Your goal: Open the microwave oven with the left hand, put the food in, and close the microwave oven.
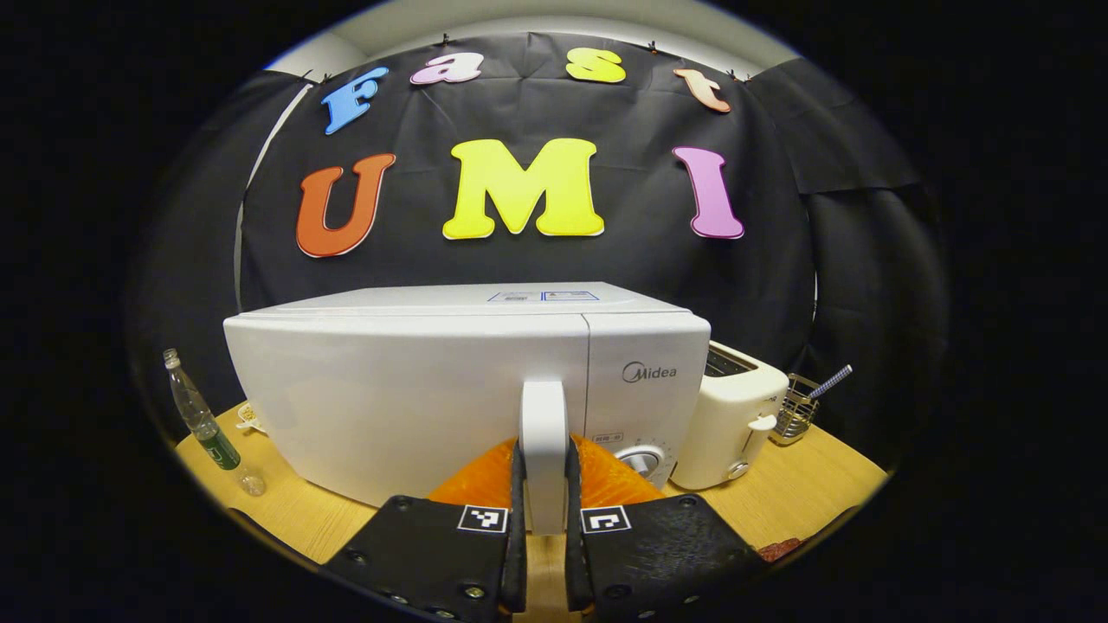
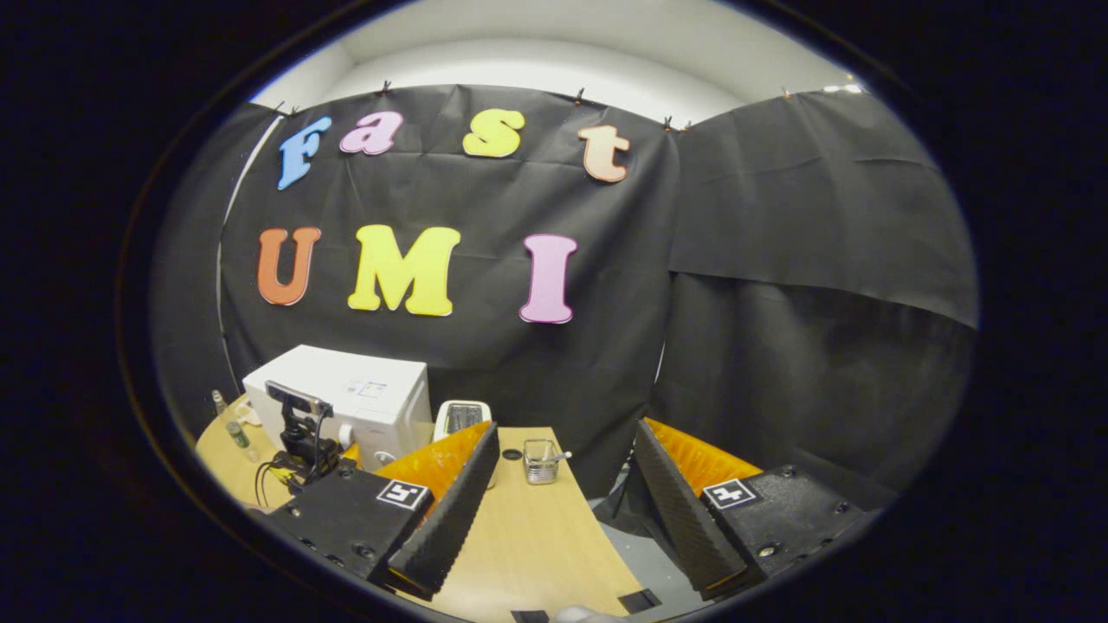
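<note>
Up close, left gripper (image 1: 544, 519) has its jaws pinching the microwave door handle (image 1: 544, 433); door (image 1: 407, 398) looks closed. Best pulled steadily along the hinge arc, grip kept square. Right gripper (image 2: 563, 510) is spread, empty, above the wooden table (image 2: 528, 536). Microwave oven (image 2: 351, 398) sits farther left; food not identifiable.

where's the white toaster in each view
Left gripper view: the white toaster sits right of centre, beside the white microwave oven, on the wooden table.
Right gripper view: the toaster is small, left of centre, just right of the microwave.
Shared landmark: the wire basket right of the toaster.
</note>
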The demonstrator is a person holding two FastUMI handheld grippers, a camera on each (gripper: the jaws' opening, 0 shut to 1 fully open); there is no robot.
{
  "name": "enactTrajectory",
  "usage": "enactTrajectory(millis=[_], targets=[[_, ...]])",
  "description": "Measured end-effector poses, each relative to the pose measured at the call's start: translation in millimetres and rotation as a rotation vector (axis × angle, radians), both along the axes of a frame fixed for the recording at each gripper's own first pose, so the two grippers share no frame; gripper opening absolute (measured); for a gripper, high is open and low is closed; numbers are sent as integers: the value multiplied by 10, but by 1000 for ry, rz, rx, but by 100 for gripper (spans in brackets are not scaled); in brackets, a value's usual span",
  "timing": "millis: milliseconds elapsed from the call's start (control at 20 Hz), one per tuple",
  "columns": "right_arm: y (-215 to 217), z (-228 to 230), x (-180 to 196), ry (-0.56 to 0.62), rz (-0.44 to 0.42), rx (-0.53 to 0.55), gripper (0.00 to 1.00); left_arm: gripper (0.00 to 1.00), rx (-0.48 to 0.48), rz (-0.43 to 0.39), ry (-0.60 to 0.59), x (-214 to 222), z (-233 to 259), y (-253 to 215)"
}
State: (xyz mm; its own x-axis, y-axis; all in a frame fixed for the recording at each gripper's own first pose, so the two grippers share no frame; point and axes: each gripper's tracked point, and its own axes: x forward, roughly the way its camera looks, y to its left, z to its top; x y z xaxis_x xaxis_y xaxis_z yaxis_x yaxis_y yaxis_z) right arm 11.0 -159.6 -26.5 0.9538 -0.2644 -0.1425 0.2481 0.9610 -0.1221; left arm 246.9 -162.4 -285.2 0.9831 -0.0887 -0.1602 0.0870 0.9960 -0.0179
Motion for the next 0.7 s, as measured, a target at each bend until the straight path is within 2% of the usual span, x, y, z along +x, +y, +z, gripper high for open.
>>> enactTrajectory(millis=[50, 100, 150, 250, 300, 350, 400, 450, 550, 600, 650, 700], targets=[[22, -7, 9, 1, 3, 0, 92, 16, 2, -8, 15, -11, -26, -5], [49, 3, 11, 1, 8, 3, 100, 17, 0, -13, 24, -30, -50, 4], [63, 7, 9, -2, 10, 5, 92, 17, -1, -20, 31, -30, -34, 14], [92, 39, 0, -11, 16, 11, 92, 16, -28, -26, 47, -62, -32, 3], [120, 46, -4, -10, 22, 12, 100, 16, -31, -30, 54, -82, -35, 9], [139, 38, -8, -13, 27, 12, 100, 16, -33, -33, 76, -146, -56, 11], [158, 52, -4, -16, 29, 11, 92, 16, -32, -29, 62, -260, -34, 34], [188, 43, -3, -19, 38, 10, 100, 16, -6, -42, 51, -408, -45, 78], [280, 15, 16, -19, 60, 9, 100, 17, 26, -64, 31, -721, -59, 178], [344, -3, 23, -15, 75, 12, 92, 17, 37, -73, 45, -854, -82, 253], [402, -35, 41, -15, 90, 18, 100, 16, 16, -75, 72, -1008, -102, 336], [475, -48, 53, -13, 107, 32, 100, 16, 0, -77, 92, -1159, -102, 422]])
